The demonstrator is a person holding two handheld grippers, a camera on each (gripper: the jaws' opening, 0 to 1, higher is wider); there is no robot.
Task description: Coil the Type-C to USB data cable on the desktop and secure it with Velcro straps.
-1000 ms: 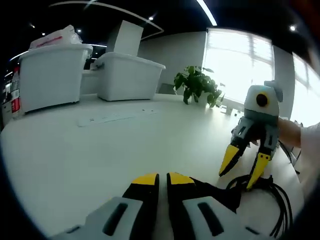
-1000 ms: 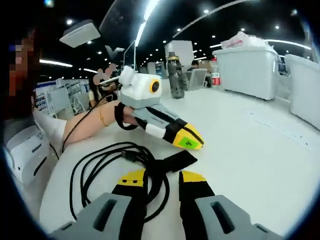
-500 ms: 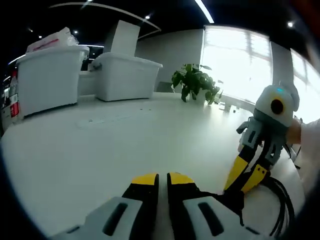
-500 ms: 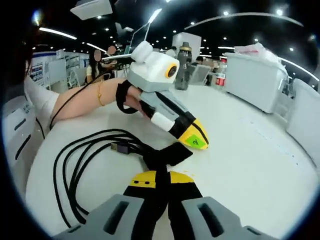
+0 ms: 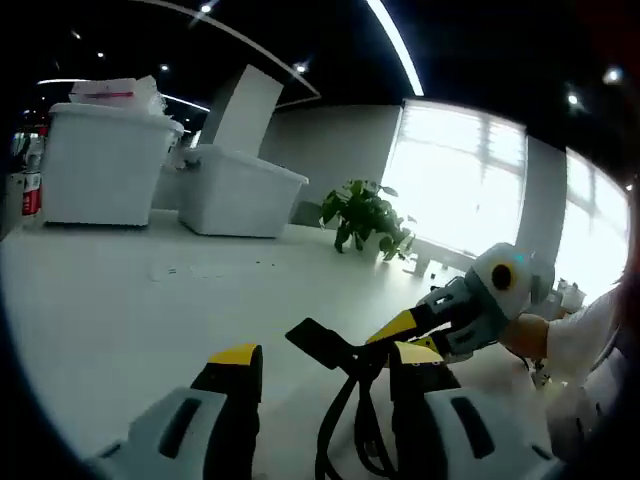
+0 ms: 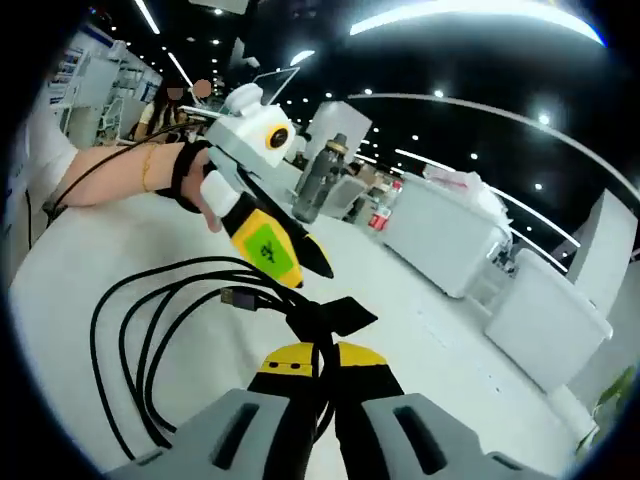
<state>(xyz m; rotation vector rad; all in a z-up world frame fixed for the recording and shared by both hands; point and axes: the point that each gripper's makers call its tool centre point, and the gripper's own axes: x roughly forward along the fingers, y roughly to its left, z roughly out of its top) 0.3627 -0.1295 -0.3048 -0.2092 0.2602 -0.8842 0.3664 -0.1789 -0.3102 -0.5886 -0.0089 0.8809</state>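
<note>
Cable loops lay on the white desk, looking soft and floppy, pinched at the strap by the right gripper, while the left gripper stood apart.

cable coils left of right claw, bins behind on table

Left gripper: jaws, closed together 1.0 s ago, now stand wide apart, cable and strap between them. Right gripper: jaws open 1.0 s ago, now pinched on the cable beside the strap. In right gripper view, left gripper now at 11 o'clock, off the table.
</note>
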